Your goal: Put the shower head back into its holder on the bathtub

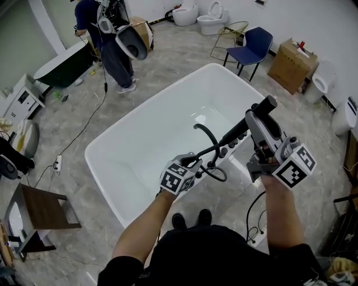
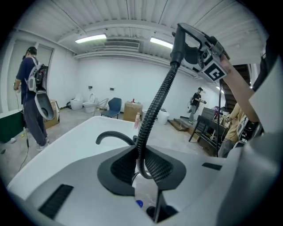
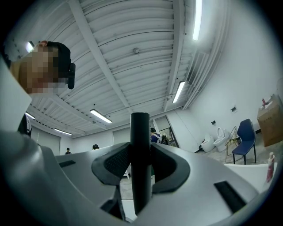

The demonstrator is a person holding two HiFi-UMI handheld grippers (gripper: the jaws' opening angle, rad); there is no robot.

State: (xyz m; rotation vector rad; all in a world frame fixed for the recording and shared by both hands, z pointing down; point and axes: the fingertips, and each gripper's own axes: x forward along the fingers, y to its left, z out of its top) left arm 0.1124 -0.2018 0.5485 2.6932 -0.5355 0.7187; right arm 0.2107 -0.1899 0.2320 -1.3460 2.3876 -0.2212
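The white bathtub (image 1: 128, 167) fills the middle of the head view. A black curved spout (image 1: 206, 133) and black fittings (image 1: 229, 148) stand on its near rim. My right gripper (image 1: 256, 118) is shut on the black shower head handle (image 1: 246, 124), held above that rim; in the right gripper view the handle (image 3: 140, 159) stands upright between the pads. My left gripper (image 1: 197, 163) is shut on the ribbed black hose (image 2: 152, 114) just above the rim. The hose rises from the left gripper (image 2: 142, 170) to the shower head (image 2: 188, 37). I cannot pick out the holder itself.
A person (image 1: 114, 39) carrying gear stands beyond the tub's far left corner. A blue chair (image 1: 251, 47), a cardboard box (image 1: 291, 64) and toilets (image 1: 198, 17) line the back. A wooden stool (image 1: 42, 209) and floor cables (image 1: 84, 128) lie left; a cable (image 1: 251, 215) runs by my feet.
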